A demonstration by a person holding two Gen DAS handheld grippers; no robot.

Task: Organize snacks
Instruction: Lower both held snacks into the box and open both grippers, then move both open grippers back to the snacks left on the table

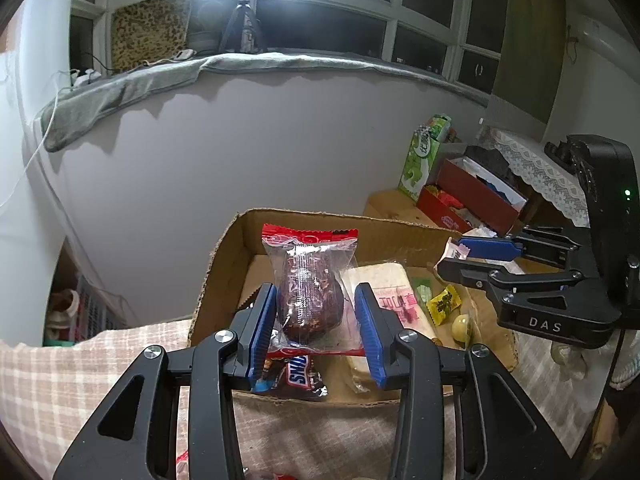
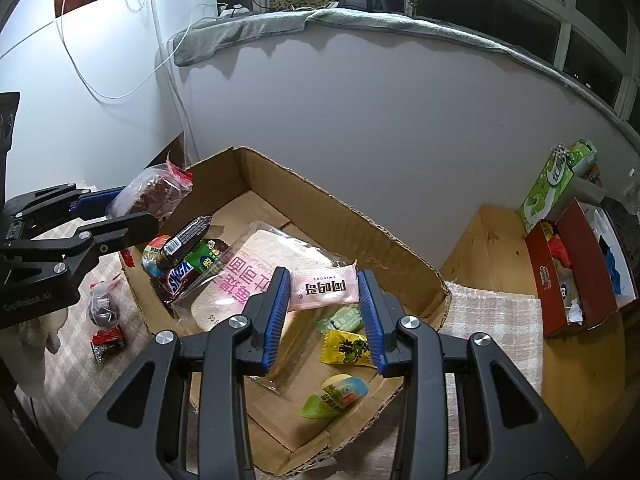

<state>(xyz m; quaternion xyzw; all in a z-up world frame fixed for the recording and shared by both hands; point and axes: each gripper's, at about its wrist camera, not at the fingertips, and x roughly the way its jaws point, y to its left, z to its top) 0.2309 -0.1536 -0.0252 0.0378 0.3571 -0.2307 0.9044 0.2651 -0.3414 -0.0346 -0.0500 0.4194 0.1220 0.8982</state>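
Left gripper (image 1: 316,322): you are clamping the clear red-edged packet of dark dried fruit (image 1: 310,288) between the blue pads, holding it above the near-left corner of the open brown cardboard box (image 1: 224,256).
Right gripper (image 2: 324,312): you are gripping the small pink snack packet (image 2: 324,290) by its two ends, over the middle of the box.
Box contents: the large clear pack of pale wafers (image 2: 256,268) is lying along the floor; the brown chocolate bar (image 2: 182,276) is resting by the left wall; the yellow candy (image 2: 348,350) is sitting near the right wall.
Advice: you are carrying both packets low already, so pick bare cardboard, lower further, then release gently.
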